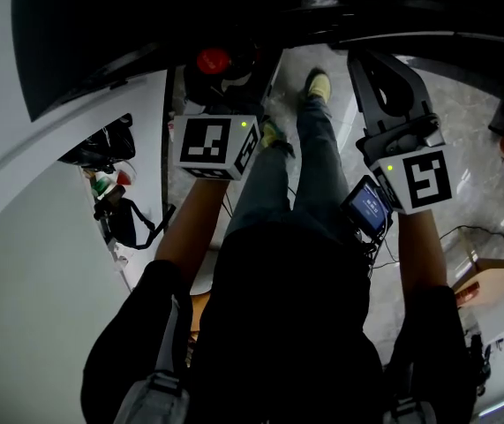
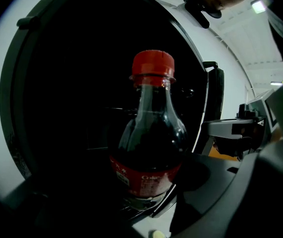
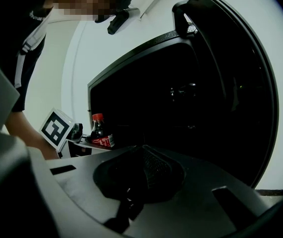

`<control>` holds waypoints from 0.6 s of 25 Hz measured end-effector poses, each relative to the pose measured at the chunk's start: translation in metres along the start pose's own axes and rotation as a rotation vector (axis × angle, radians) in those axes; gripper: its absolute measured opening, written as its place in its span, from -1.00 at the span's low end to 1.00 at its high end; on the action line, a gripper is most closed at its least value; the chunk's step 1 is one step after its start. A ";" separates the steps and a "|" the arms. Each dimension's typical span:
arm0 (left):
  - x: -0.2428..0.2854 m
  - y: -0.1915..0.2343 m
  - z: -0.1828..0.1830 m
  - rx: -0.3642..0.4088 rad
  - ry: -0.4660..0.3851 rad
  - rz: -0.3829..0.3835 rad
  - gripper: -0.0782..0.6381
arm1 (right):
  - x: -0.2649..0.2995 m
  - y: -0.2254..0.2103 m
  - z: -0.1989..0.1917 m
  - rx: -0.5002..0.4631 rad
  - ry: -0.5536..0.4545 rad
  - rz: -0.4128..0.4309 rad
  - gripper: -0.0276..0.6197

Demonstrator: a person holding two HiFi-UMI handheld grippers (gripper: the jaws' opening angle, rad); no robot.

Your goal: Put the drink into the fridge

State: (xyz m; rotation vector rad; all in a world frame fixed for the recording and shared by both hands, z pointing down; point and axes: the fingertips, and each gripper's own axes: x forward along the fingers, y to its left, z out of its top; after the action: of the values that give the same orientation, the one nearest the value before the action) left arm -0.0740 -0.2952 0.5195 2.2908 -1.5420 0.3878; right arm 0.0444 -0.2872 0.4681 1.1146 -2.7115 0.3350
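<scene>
Glossy clear plastic bottle (image 2: 151, 148), ribbed plastic cap (image 2: 152, 66), glossy dark fridge (image 3: 181, 113).

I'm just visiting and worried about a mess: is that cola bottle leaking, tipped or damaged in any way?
Nothing stands out. The cola bottle sits upright in the left tool, its red cap on, no spill visible. The fridge behind is too dark to judge.

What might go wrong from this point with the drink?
1. The left gripper holds the cola bottle low, near its base, so it may tip in transit.
2. I cannot tell whether the dark fridge is open; the bottle might bump its door. The right gripper, shut and empty, could handle that.
</scene>
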 end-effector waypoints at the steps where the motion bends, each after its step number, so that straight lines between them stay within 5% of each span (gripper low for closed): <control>1: 0.001 0.000 -0.001 0.002 0.001 0.000 0.09 | 0.001 0.000 0.000 0.003 -0.005 -0.001 -0.88; 15: 0.037 0.017 -0.037 0.017 0.054 0.006 0.09 | 0.012 0.002 -0.024 0.036 0.034 0.029 -0.88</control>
State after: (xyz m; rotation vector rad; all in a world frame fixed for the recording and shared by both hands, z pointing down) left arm -0.0770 -0.3154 0.5706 2.2702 -1.5255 0.4620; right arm 0.0369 -0.2873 0.4936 1.0700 -2.7040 0.4049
